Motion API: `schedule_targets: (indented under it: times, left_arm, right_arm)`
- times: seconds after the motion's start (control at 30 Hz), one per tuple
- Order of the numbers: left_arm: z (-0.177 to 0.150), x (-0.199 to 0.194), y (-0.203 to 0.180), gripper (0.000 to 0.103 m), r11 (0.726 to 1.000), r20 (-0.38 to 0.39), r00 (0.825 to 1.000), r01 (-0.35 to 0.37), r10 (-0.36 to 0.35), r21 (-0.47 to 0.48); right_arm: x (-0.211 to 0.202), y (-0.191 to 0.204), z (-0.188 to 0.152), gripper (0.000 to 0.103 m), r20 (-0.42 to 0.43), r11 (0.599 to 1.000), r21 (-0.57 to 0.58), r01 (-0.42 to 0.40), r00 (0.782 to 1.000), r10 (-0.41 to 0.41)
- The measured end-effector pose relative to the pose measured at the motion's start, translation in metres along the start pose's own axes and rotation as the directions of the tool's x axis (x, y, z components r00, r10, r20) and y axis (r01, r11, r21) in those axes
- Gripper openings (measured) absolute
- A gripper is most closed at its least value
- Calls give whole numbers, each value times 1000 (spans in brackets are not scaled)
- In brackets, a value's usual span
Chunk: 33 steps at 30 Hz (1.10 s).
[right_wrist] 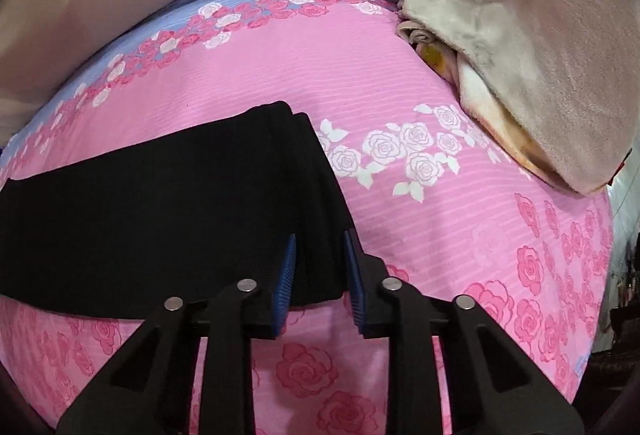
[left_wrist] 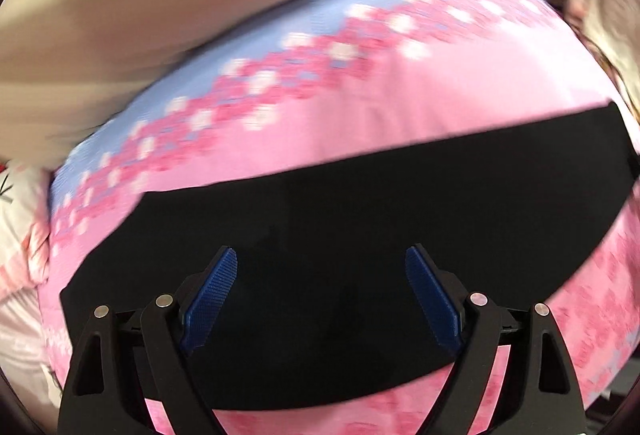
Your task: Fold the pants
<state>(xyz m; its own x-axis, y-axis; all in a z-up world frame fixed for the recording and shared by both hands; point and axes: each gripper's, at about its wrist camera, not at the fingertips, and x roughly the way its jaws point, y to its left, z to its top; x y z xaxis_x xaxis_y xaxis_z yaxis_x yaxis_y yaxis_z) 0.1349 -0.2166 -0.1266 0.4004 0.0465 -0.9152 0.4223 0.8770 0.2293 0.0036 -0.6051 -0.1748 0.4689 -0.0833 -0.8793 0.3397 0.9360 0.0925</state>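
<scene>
**Black pants flat on pink bedsheet**

Left gripper (left_wrist: 322, 275) hangs over the black pants (left_wrist: 360, 203), fingers spread wide, nothing between them; view blurred. Pants lie as a flat band across the pink rose-print bedsheet (left_wrist: 360, 99).

Right gripper (right_wrist: 320, 259) pinches the pants' folded end (right_wrist: 304, 195), fingers nearly together. Beige blanket (right_wrist: 520, 35) lies beyond the pants.

No legible text, labels or numbers anywhere.

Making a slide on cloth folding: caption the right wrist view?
Right gripper pinching the end of black folded pants on a pink rose-print bedsheet.
</scene>
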Motion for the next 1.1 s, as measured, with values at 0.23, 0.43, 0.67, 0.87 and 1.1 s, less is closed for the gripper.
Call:
schedule_targets:
  times: [0.23,0.43,0.67,0.87,1.1]
  left_arm:
    - [3,1,-49,84,994,-1,1000,25,-25,105]
    - [5,-2,-72,84,987,8,1000,16,-18,162]
    - [5,-1,-90,84,981,5,1000,27,-29,191]
    - [11,6,-94,85,981,-9,1000,11,-9,192]
    - [16,7,-84,85,994,-47,998,36,-31,108]
  right_arm:
    - [-1,-16,13,6,-7,998,-44,-35,999,35]
    - [-18,-14,6,10,15,996,13,-84,996,84]
    - [0,-36,11,5,4,999,38,22,1000,-23]
    - [-48,-52,-5,68,93,939,323,-116,992,90]
    - [-29,-9,-30,79,62,916,350,-196,981,186]
